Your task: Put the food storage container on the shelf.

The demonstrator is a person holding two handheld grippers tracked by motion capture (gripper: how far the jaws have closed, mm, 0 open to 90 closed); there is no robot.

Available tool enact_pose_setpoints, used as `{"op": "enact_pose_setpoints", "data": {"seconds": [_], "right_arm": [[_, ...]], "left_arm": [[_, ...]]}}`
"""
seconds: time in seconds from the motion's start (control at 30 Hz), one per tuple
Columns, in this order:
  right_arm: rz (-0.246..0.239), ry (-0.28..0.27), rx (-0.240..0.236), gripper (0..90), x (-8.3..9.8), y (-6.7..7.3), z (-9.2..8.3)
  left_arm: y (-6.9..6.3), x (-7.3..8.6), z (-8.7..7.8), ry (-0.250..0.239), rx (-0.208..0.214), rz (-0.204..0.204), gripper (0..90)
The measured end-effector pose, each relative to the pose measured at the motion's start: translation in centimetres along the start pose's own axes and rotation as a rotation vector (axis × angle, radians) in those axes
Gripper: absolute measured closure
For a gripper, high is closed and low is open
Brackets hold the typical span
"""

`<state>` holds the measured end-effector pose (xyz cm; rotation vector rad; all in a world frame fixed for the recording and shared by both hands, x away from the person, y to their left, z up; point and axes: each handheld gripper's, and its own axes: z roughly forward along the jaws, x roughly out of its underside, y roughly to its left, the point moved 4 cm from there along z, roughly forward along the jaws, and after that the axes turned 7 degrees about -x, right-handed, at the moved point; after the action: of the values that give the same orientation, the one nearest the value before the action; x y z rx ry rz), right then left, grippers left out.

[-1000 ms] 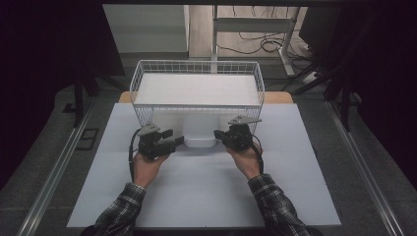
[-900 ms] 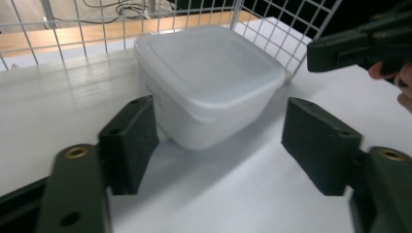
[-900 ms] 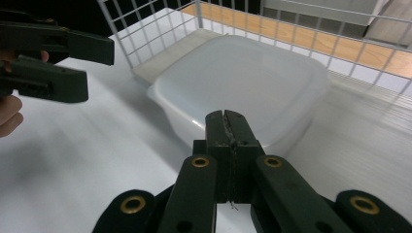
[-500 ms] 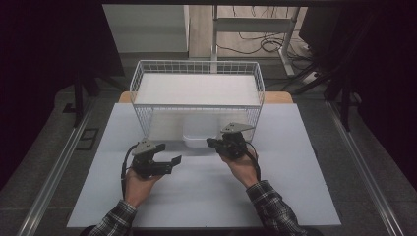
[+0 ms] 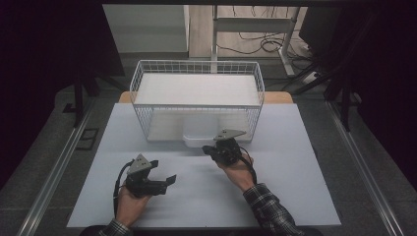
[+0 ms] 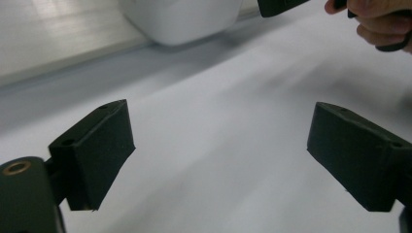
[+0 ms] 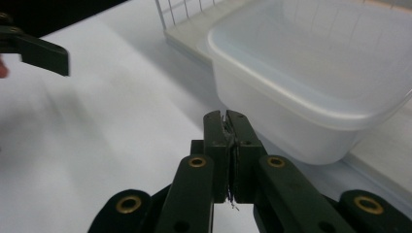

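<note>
Over the table [image 5: 295, 196], left tool [image 5: 164, 181] gapes empty; right tool [image 5: 209, 149] pinched closed, empty.

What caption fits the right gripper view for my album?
Right gripper, black jaws shut, beside a translucent white plastic tub on a white table.

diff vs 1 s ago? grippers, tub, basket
Both grippers have backed away from the white tub. The left gripper pulled well back toward the person and out to the left, its jaws now wide open. The right gripper drew back only a little and sits just off the tub's front corner, jaws shut on nothing. The tub and wire basket stayed where they were.
</note>
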<state>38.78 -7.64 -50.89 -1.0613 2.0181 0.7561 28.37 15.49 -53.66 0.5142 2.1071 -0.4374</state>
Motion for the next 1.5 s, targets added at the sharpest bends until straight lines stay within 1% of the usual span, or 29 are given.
{"op": "enact_pose_setpoints", "data": {"seconds": [0.07,0.17,0.2,0.3,0.33,0.53,0.73,0.83,0.93,0.97,1.3,1.5], "right_arm": [[0.009,0.005,0.005,87.3,0.2,-0.2,0.5],[0.006,0.010,0.013,87.4,0.2,-0.6,1.0],[0.014,0.009,0.013,87.5,0.2,-0.7,1.2],[0.014,0.007,0.018,87.8,-0.2,-1.2,1.8],[0.022,0.017,0.019,87.9,-0.2,-1.2,2.0],[0.017,0.033,0.033,88.6,-0.4,-1.9,3.2],[0.017,0.028,0.055,88.7,-0.8,-2.6,3.7],[0.023,0.023,0.063,88.7,-1.2,-3.1,3.9],[0.017,0.024,0.070,88.8,-1.4,-3.3,4.1],[0.012,0.025,0.075,88.7,-1.8,-3.5,4.4],[0.010,0.022,0.102,88.8,-2.7,-4.6,5.3],[0.010,0.026,0.114,88.8,-2.9,-5.1,5.6]], "left_arm": [[0.0,0.3,-0.1,0.002,-0.016,0.013,7.5],[0.1,0.5,-0.2,-0.002,-0.019,0.020,6.2],[0.1,0.6,-0.2,-0.003,-0.019,0.022,5.7],[0.0,0.7,-0.1,-0.001,-0.024,0.029,5.0],[0.0,0.8,-0.1,0.004,-0.031,0.036,4.9],[-0.1,0.9,0.2,0.012,-0.036,0.050,4.9],[-0.2,0.9,0.2,-0.004,-0.039,0.068,5.1],[-0.2,1.0,0.2,-0.004,-0.041,0.073,5.0],[-0.3,1.0,0.3,-0.004,-0.041,0.076,4.9],[-0.3,1.0,0.3,0.000,-0.044,0.083,4.7],[-0.3,1.0,0.4,0.000,-0.038,0.084,5.3],[-0.4,1.0,0.4,0.000,-0.039,0.092,4.9]]}}
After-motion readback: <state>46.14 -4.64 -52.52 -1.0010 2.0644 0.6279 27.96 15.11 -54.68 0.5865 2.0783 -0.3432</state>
